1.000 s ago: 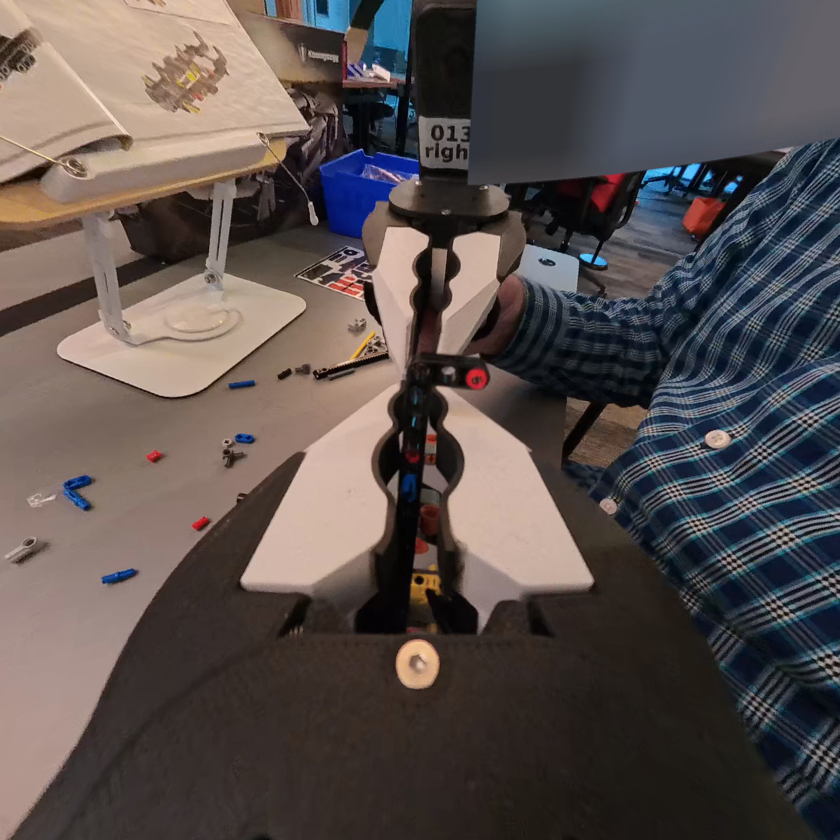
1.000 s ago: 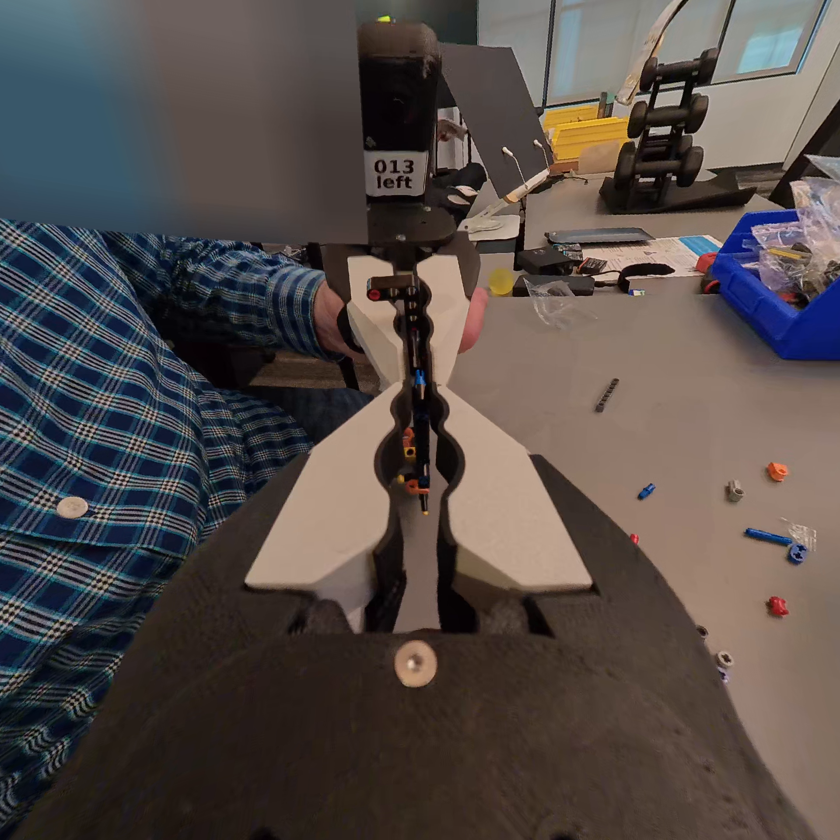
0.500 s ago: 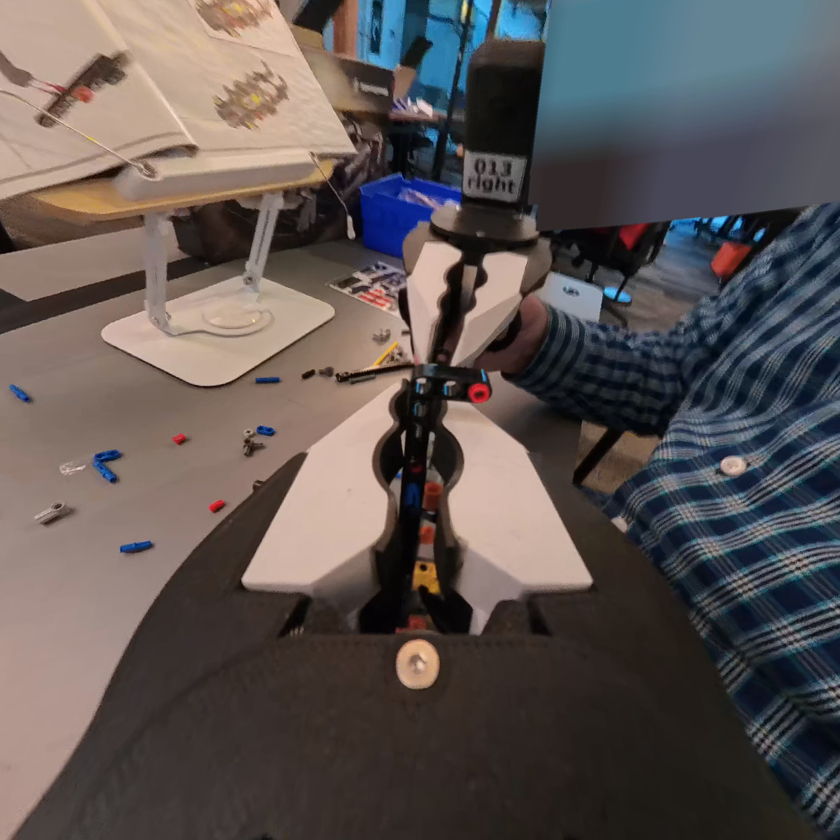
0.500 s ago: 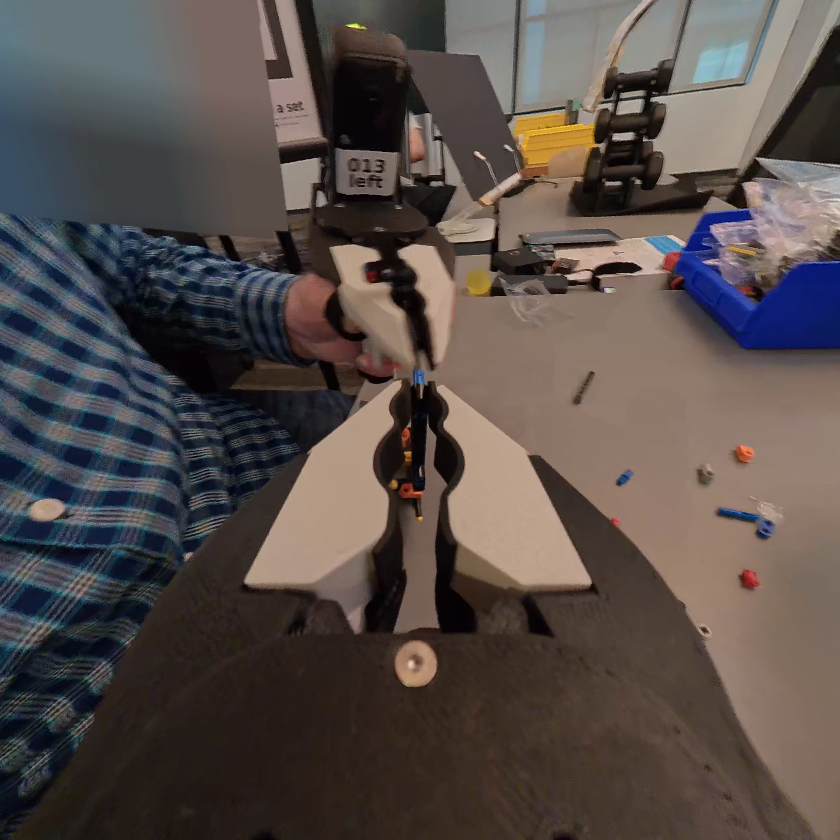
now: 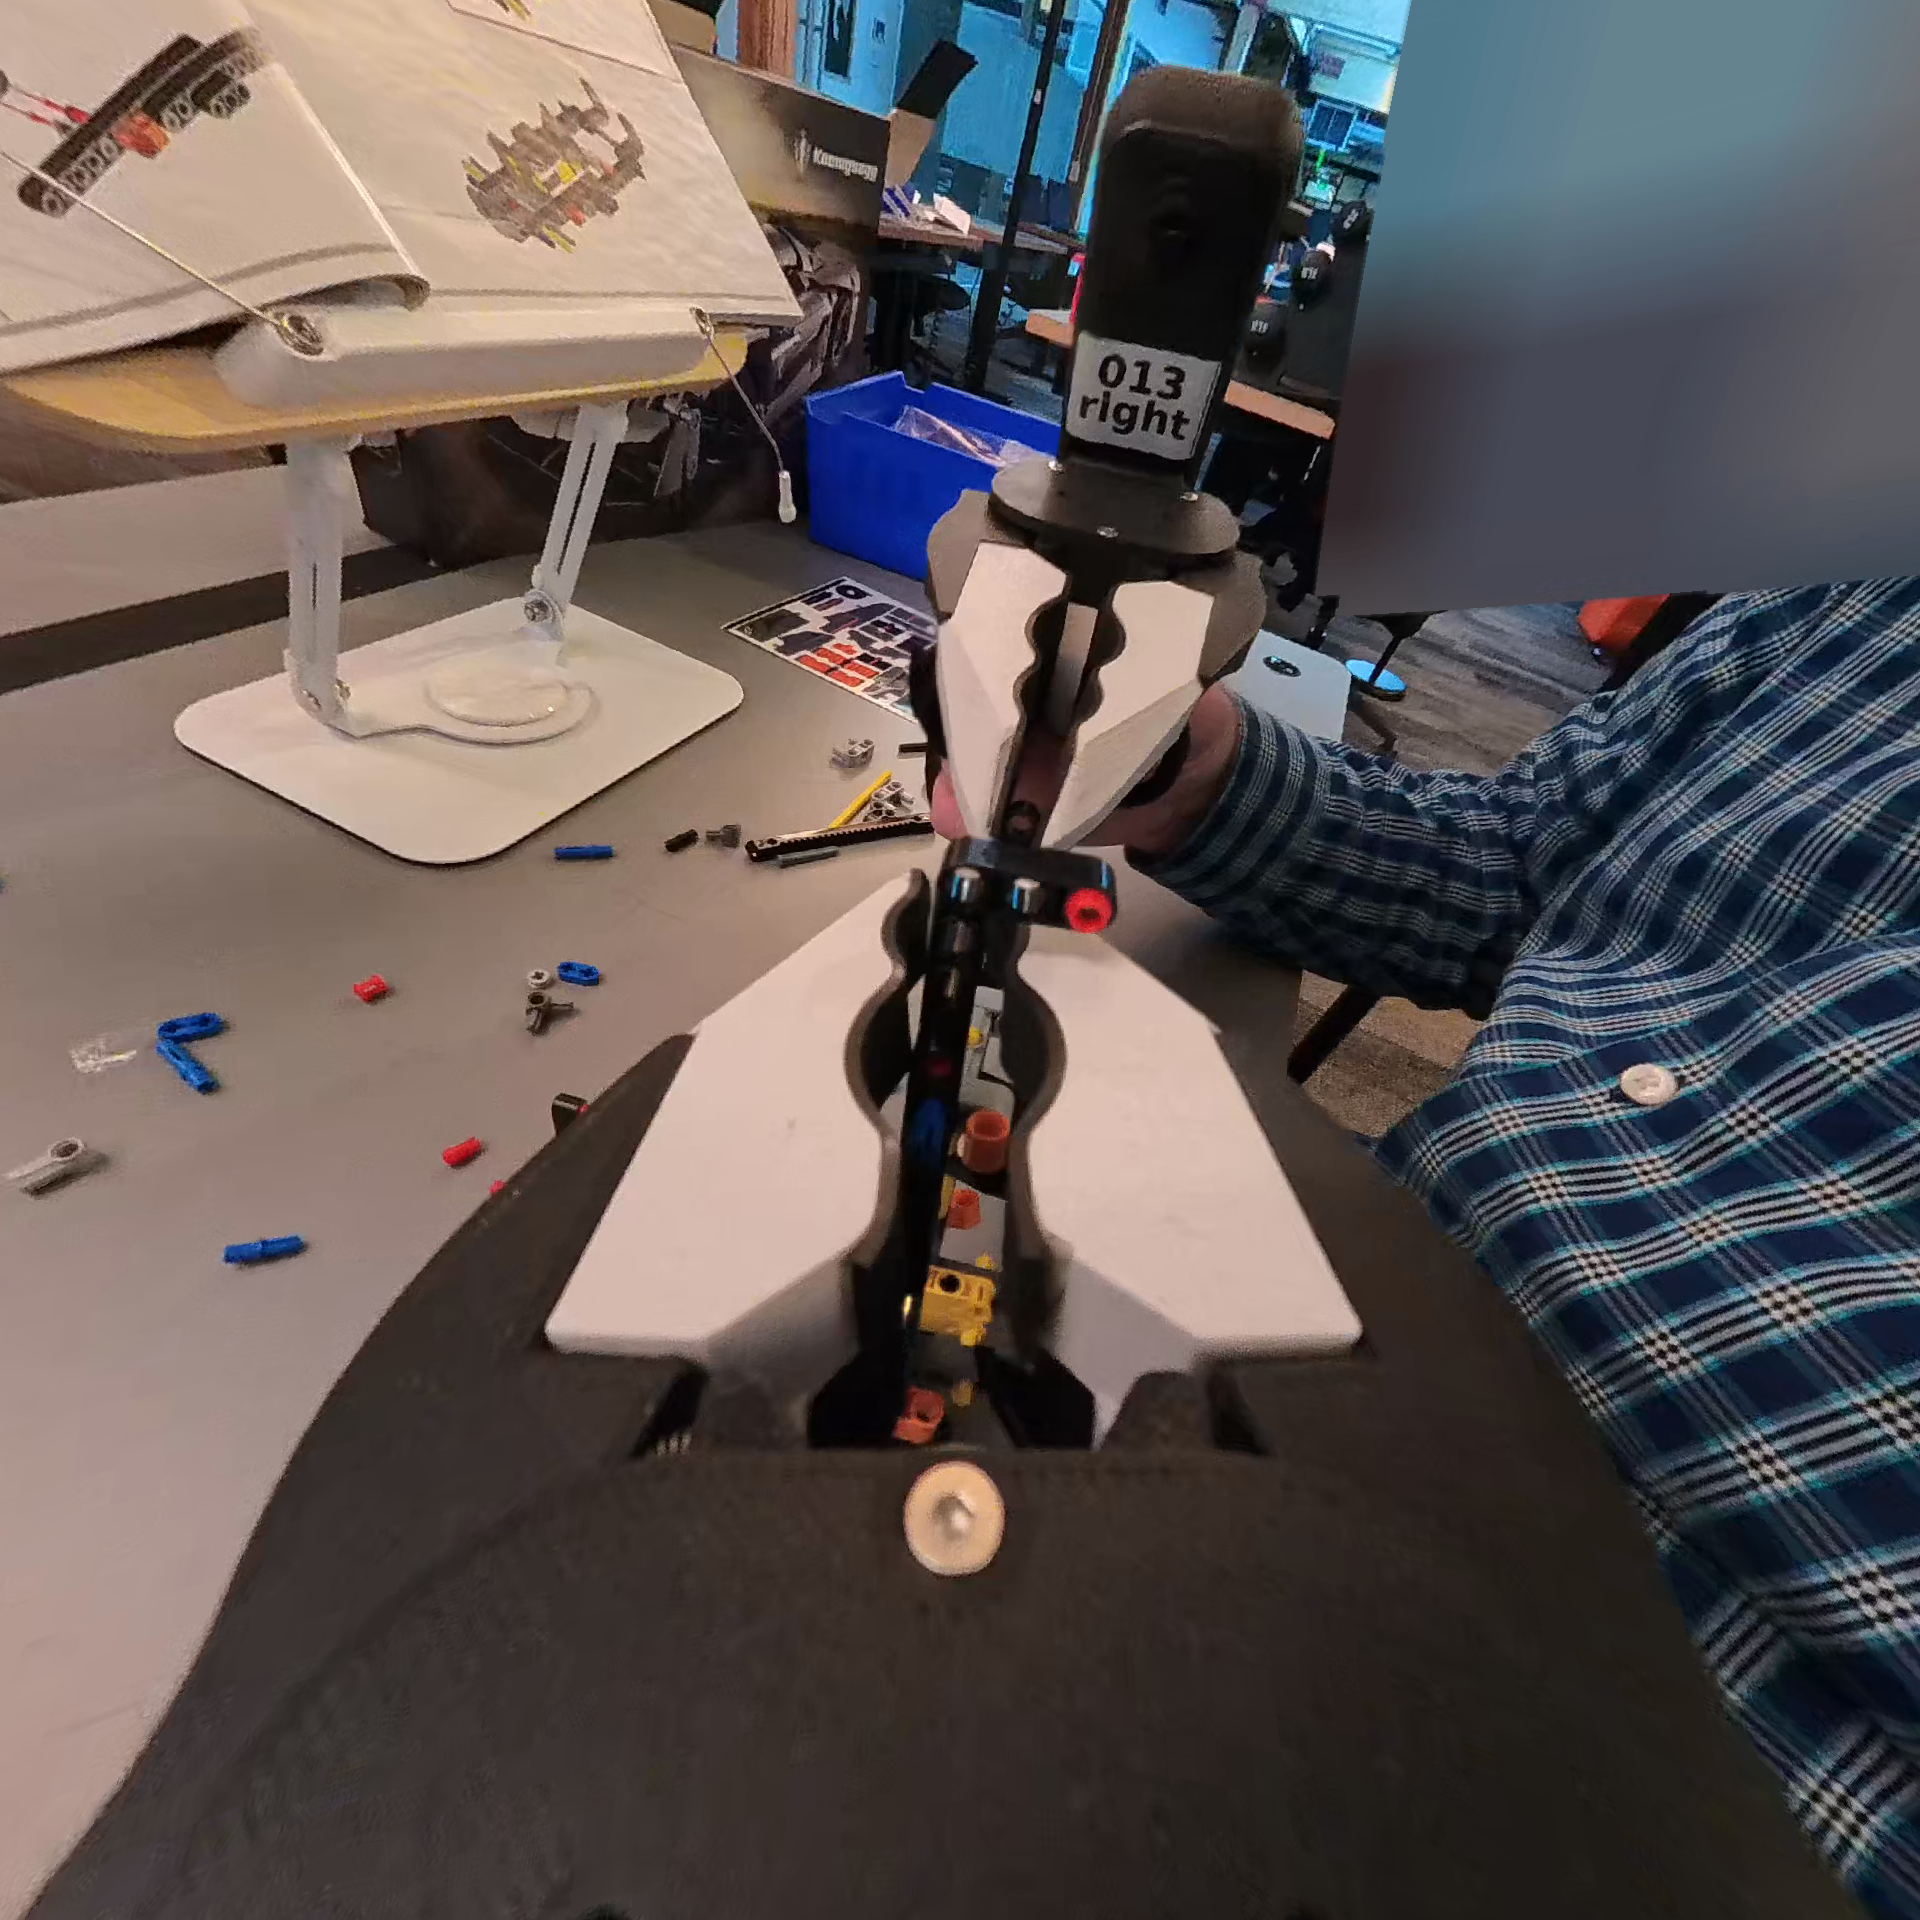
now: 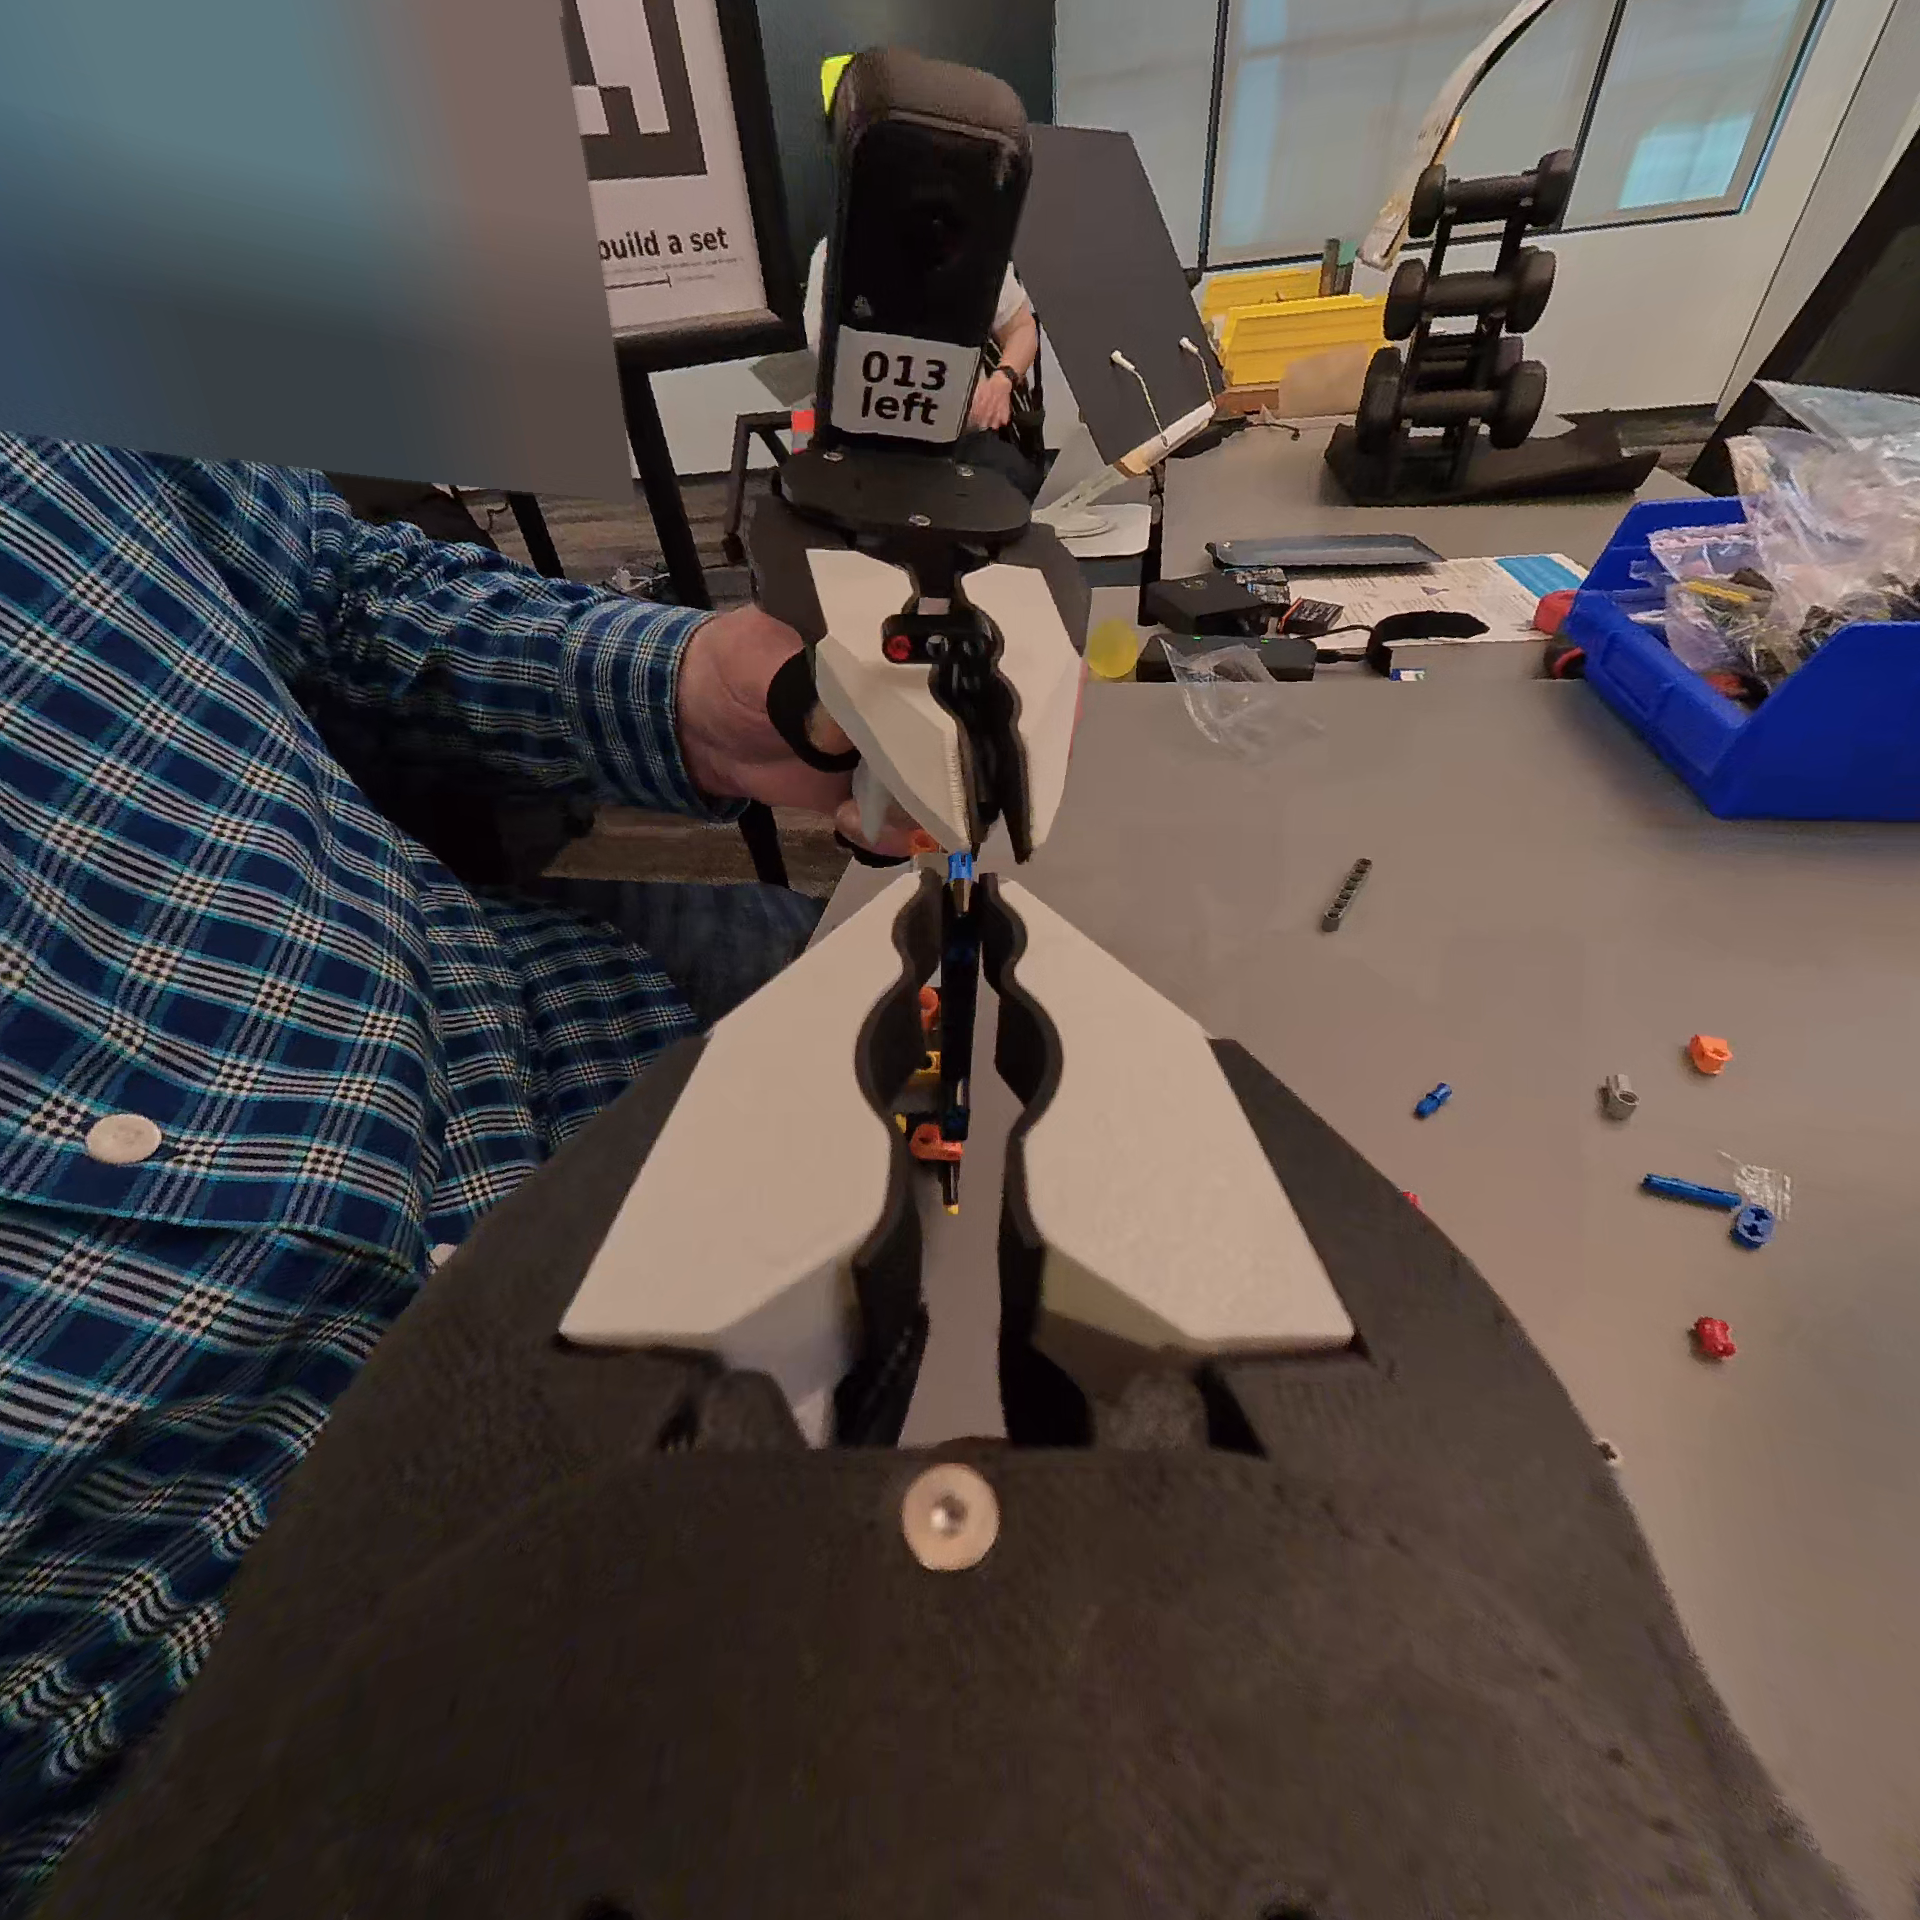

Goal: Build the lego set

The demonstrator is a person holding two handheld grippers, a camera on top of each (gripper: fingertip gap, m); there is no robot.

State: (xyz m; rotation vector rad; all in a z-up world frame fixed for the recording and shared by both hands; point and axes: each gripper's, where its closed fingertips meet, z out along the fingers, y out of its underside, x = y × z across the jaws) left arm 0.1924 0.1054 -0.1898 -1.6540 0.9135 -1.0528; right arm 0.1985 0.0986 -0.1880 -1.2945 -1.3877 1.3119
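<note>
Both grippers are held up off the grey table (image 5: 208,1455), nose to nose, sharing one long black lego assembly (image 5: 951,1049) between them. The left gripper (image 5: 951,914) is clenched on it, and the short black cross-piece with a red pin (image 5: 1086,911) sticks out past its tips. The right gripper (image 6: 961,883) is also clenched on the same strip, whose blue tip (image 6: 961,868) pokes out toward the other tool.

Held at both ends like this, the strip probably stays stiff while it is pressed or lined up.

Loose blue, red and grey pieces (image 5: 187,1049) lie scattered near the table's left edge, within reach. The instruction booklet (image 5: 436,177) is propped on a white stand (image 5: 457,717) at the far side, tilted for reading. A blue bin (image 6: 1787,727) holds bagged parts.
</note>
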